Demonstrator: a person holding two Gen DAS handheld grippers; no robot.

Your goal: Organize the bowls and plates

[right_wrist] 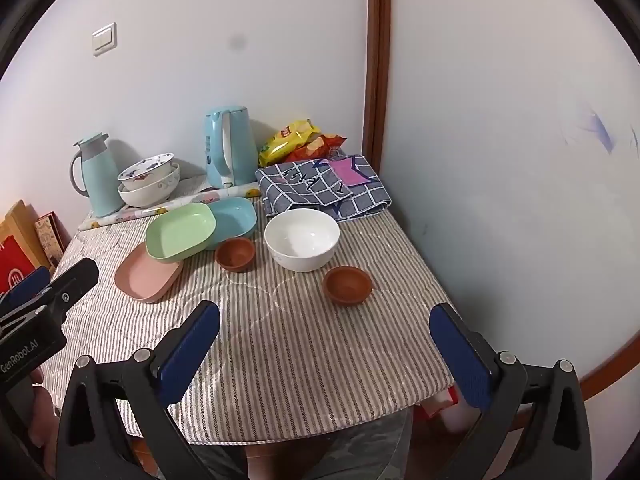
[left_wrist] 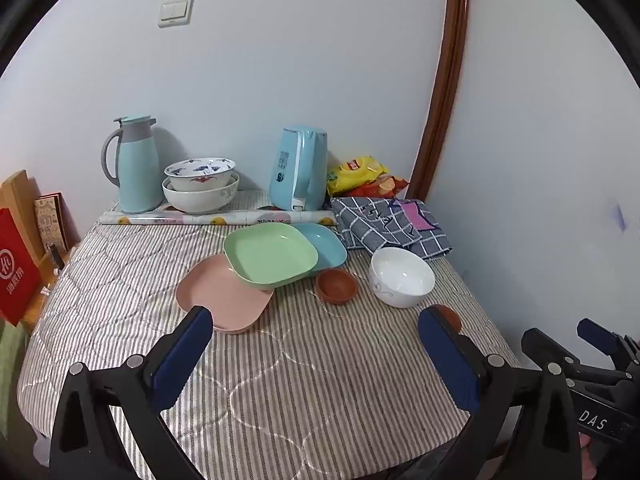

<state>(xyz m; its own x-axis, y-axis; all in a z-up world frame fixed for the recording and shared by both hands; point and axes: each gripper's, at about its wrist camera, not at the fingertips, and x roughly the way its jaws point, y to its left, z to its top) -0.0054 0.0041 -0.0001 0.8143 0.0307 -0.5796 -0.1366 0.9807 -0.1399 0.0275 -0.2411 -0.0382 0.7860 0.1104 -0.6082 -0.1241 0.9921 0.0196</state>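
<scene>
On the striped tablecloth (left_wrist: 304, 368) a green plate (left_wrist: 270, 254) rests tilted on a pink plate (left_wrist: 216, 296) and a blue plate (left_wrist: 326, 242). A small brown bowl (left_wrist: 337, 286) sits beside them, with a white bowl (left_wrist: 401, 276) to its right. A second brown bowl (right_wrist: 347, 284) lies nearer the front right. My left gripper (left_wrist: 316, 320) is open and empty, held above the table's front. My right gripper (right_wrist: 326, 320) is open and empty too, short of the second brown bowl. The same plates show in the right wrist view (right_wrist: 180, 236).
At the back stand a teal thermos (left_wrist: 134, 164), two stacked patterned bowls (left_wrist: 200, 184), a blue kettle (left_wrist: 298, 168), snack bags (left_wrist: 362, 176) and a folded checked cloth (left_wrist: 390, 222). A wall runs along the table's right side. Boxes (left_wrist: 20, 248) stand at left.
</scene>
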